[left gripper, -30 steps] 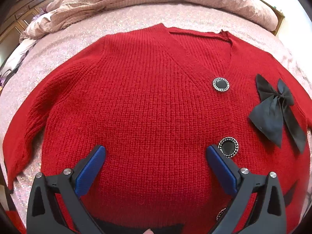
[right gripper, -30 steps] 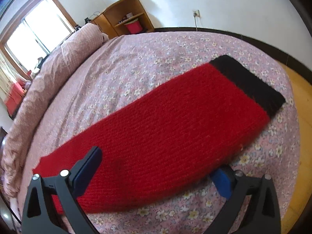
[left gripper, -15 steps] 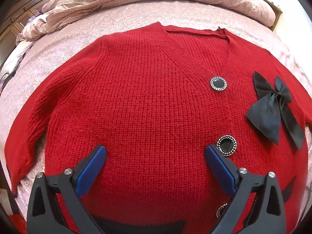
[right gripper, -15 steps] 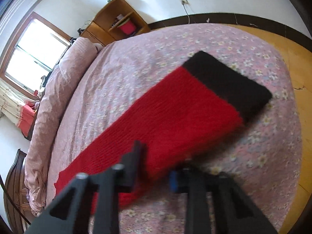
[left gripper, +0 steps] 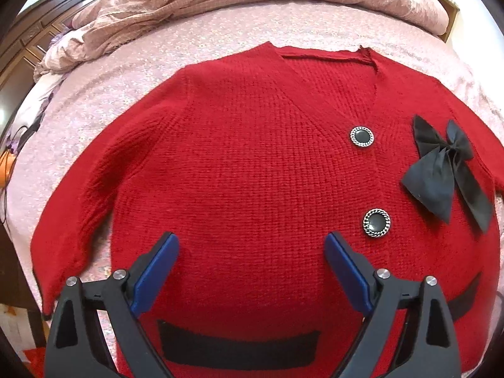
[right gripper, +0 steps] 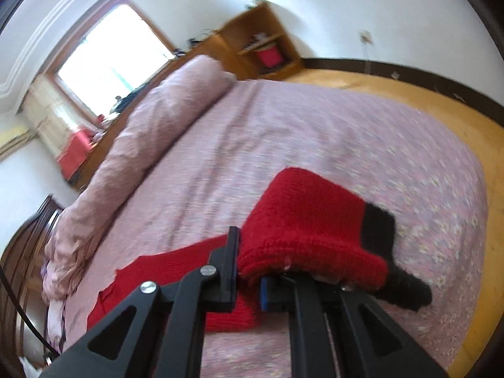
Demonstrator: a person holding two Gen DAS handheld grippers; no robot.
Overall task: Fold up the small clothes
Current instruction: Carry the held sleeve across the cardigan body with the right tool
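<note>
Since a second ago your right tongs [right gripper: 249,278] have gone from standing wide around the sleeve [right gripper: 302,220] to clamping it, and the sleeve, then flat on the bed [right gripper: 283,132], now hangs draped over them, lifted off the cover. Its black cuff [right gripper: 379,228] droops past the right finger, while the rest of the red knit trails back down to the bed at lower left. That view is blurred.

Your left tongs [left gripper: 252,263] have barely shifted; they stand wide, their jaws closing slightly, with nothing pressed between the blue pads [left gripper: 156,272]. They point steeply down at the red cardigan [left gripper: 239,170], which lies face up and spread flat on the bed, neckline away from you. Both fingertips sit over its lower front, just above the black pocket trim [left gripper: 237,345]. One silver-rimmed button [left gripper: 376,223] lies just beside the right fingertip, another button [left gripper: 362,137] higher up, and the black bow [left gripper: 441,170] well off to the right.
</note>
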